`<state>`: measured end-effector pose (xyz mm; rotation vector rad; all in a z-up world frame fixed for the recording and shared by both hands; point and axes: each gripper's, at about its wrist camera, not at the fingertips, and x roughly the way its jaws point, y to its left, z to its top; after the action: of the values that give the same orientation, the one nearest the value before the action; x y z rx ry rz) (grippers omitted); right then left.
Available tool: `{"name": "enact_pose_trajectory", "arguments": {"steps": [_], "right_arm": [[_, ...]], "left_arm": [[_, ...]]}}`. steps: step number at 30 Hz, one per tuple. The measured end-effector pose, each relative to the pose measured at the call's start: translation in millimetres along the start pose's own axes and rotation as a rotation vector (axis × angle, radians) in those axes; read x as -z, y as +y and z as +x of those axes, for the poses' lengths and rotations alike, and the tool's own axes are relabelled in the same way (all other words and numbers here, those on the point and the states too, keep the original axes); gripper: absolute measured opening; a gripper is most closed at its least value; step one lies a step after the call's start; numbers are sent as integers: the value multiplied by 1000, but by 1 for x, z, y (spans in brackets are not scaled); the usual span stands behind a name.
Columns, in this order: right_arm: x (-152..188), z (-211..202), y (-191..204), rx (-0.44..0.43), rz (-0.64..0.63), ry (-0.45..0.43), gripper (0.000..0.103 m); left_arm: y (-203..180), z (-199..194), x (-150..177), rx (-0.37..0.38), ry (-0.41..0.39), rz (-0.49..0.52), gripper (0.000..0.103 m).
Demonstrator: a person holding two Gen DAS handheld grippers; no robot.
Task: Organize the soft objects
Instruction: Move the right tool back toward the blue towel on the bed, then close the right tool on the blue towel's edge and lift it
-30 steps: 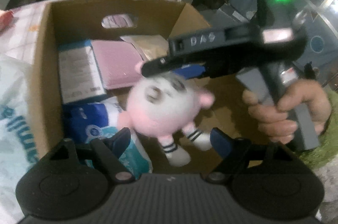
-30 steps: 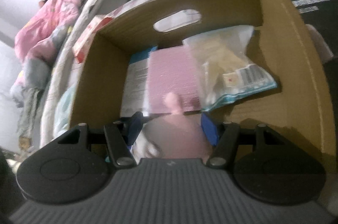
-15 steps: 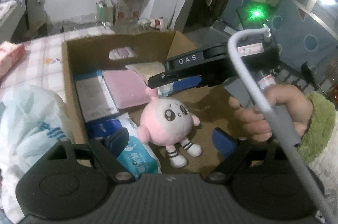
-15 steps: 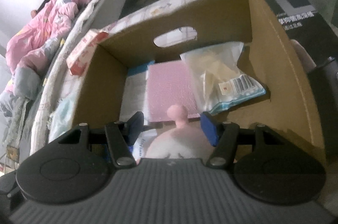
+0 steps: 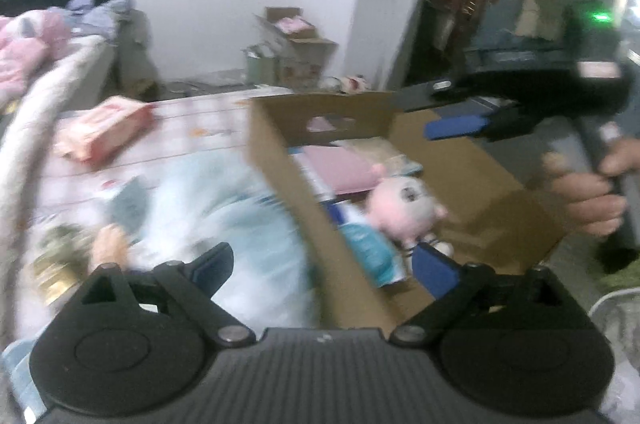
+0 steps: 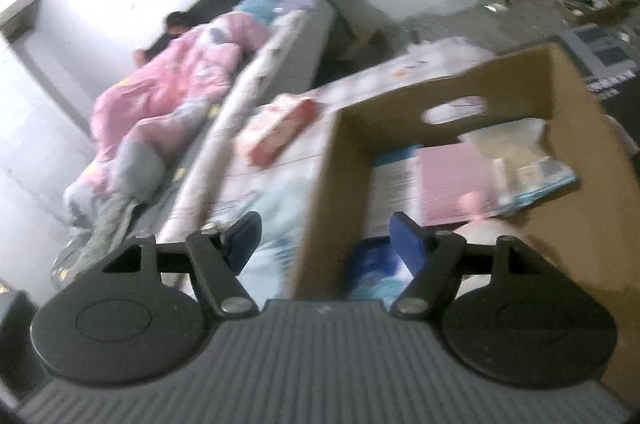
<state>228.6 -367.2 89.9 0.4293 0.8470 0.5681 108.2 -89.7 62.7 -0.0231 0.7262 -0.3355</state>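
the pink plush point(image 5: 402, 209) lies inside the cardboard box point(image 5: 280, 159), on the packs already stowed there, so it looks put away. your left gripper point(image 5: 322, 266) has just been opening, jaws wide with nothing between them. your right gripper point(image 6: 324, 238) has also just been opening and holds nothing. the pink tissue pack point(image 5: 102, 133) waits on the bed point(image 5: 192, 121).

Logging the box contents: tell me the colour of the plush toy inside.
Pink, with a pale face: the plush toy in the cardboard box shows best in the left wrist view.
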Motion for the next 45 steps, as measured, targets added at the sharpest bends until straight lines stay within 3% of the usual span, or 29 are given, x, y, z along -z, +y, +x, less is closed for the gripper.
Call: {"name": "enact_pose_trajectory", "arguments": {"steps": [7, 11, 14, 16, 18, 22, 24, 26, 32, 34, 35, 38, 45], "right_arm": [[40, 22, 78, -136, -79, 48, 71], [68, 60, 129, -222, -156, 141, 71], [91, 99, 163, -234, -204, 232, 68], [106, 124, 180, -224, -232, 291, 62], [122, 152, 194, -189, -275, 349, 57], [147, 198, 211, -62, -372, 432, 52], [159, 214, 215, 13, -421, 457, 51], [166, 225, 214, 73, -440, 473, 51], [176, 238, 210, 121, -452, 505, 51], [178, 241, 212, 108, -458, 507, 39], [178, 240, 213, 104, -458, 510, 27], [173, 238, 210, 84, -419, 503, 12], [159, 195, 204, -48, -328, 458, 9]], "left_arm": [[59, -49, 60, -160, -20, -126, 97], [90, -67, 91, -289, -40, -186, 96], [113, -75, 112, -384, -33, -236, 92], [127, -76, 124, -424, -25, -273, 85], [141, -74, 134, -451, -6, -308, 71], [165, -69, 152, -489, 39, -377, 54], [175, -65, 159, -477, 60, -413, 42], [185, -62, 164, -453, 74, -450, 39], [192, -56, 171, -400, 72, -462, 37], [193, -55, 172, -380, 66, -465, 36], [194, -54, 172, -369, 63, -470, 36], [193, -53, 172, -344, 59, -469, 31], [176, -53, 176, -257, 75, -441, 26]]}}
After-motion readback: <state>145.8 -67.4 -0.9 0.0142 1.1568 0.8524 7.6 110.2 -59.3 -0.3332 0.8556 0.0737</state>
